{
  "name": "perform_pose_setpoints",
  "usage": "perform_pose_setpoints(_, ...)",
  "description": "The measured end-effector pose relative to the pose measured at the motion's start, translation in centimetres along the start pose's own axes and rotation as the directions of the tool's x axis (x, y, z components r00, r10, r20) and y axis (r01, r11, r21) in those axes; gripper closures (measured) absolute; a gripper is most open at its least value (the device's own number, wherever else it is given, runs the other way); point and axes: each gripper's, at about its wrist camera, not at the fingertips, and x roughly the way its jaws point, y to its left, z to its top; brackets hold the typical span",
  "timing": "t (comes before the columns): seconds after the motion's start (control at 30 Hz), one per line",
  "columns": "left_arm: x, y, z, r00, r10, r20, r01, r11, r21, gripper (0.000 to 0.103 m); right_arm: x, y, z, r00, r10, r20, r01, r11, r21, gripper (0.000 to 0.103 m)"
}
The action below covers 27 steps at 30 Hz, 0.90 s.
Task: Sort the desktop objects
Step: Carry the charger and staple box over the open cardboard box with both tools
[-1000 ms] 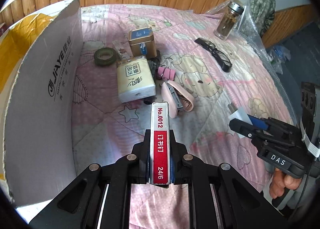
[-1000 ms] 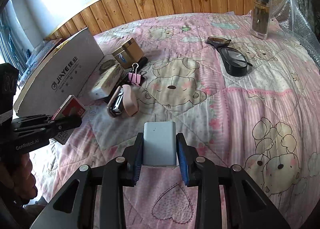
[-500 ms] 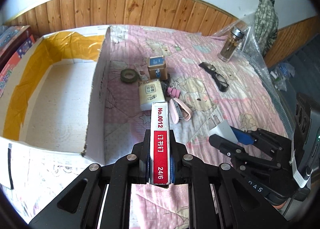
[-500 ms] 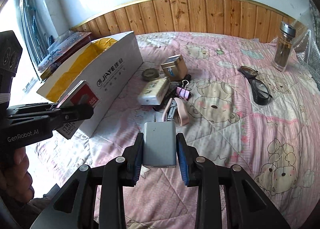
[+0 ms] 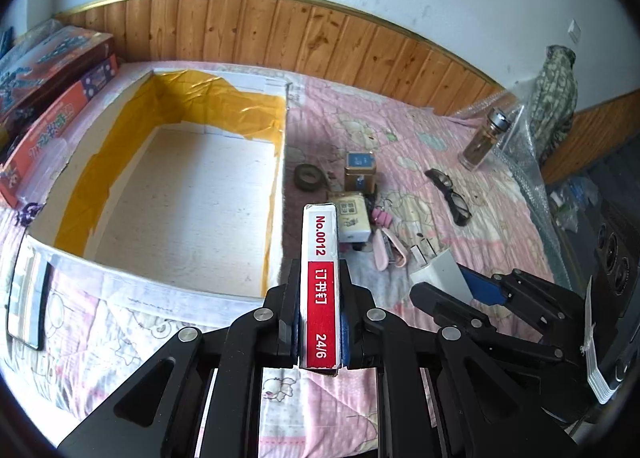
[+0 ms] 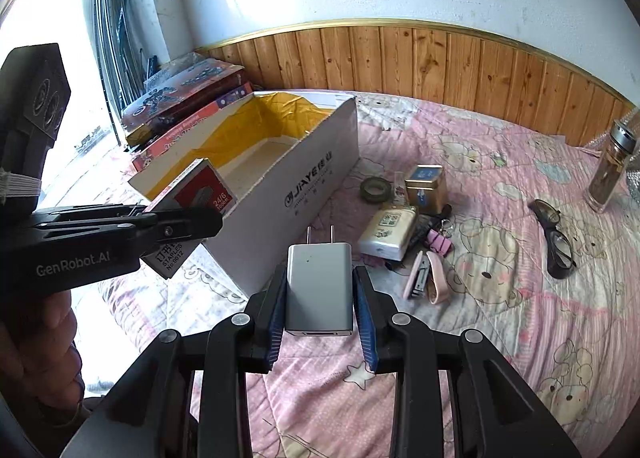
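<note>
Your left gripper (image 5: 320,322) is clamped tight on the narrow edges of a red-and-white staples box (image 5: 320,278), which stands on edge between the jaws and sticks out past the fingertips. In the right wrist view the same box (image 6: 192,201) hangs just outside the near corner of the white cardboard box (image 6: 316,173), not inside it. Your right gripper (image 6: 320,298) is closed partway on a white plug-in charger (image 6: 319,290), its blue pads pressed to both sides and its two prongs pointing away from you. The charger is in the air above the pink cartoon quilt (image 6: 500,290), just beside the cardboard box's long printed wall. That box is open at the top, lined with yellow tape, its floor bare. Out on the quilt lie a tape roll (image 6: 374,189), a gold tin (image 6: 426,187), a tissue pack (image 6: 390,234), a pink binder clip (image 6: 438,244), a pink stapler (image 6: 426,276), black glasses (image 6: 558,236) and a glass bottle (image 6: 610,169)
</note>
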Motion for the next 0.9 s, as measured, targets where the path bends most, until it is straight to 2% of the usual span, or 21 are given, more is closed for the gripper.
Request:
perform_pose_setpoints(0.23, -1.4, 2.2, 1.3, 0.999, 0.002, 0.042, 0.001, 0.998, -0.056, 0.089, 0.9, 2.0, 2.2, 0.999, 0.046, -0.003, -0.046, 0.999, -0.020, 0.070)
perform_pose_setpoints(0.47, -1.9, 4.5, 4.3, 0.998, -0.032, 0.060, 0.037, 0.996, -0.083, 0.089, 2.1, 3.8, 5.3, 0.997, 0.071, 0.000, -0.071, 0.997, -0.012, 0.070)
perform_pose_setpoints(0.63, -1.9, 6.1, 6.6, 0.997, -0.003, 0.074, 0.009, 0.997, -0.081, 0.089, 2.4, 5.1, 8.0, 0.993, 0.115, 0.027, -0.115, 0.993, -0.003, 0.070)
perform_pose_setpoints(0.9, -1.6, 10.0, 7.8, 0.997, 0.015, 0.072, -0.003, 0.987, -0.163, 0.089, 3.7, 8.5, 10.9, 0.987, 0.159, 0.014, -0.157, 0.983, -0.091, 0.070)
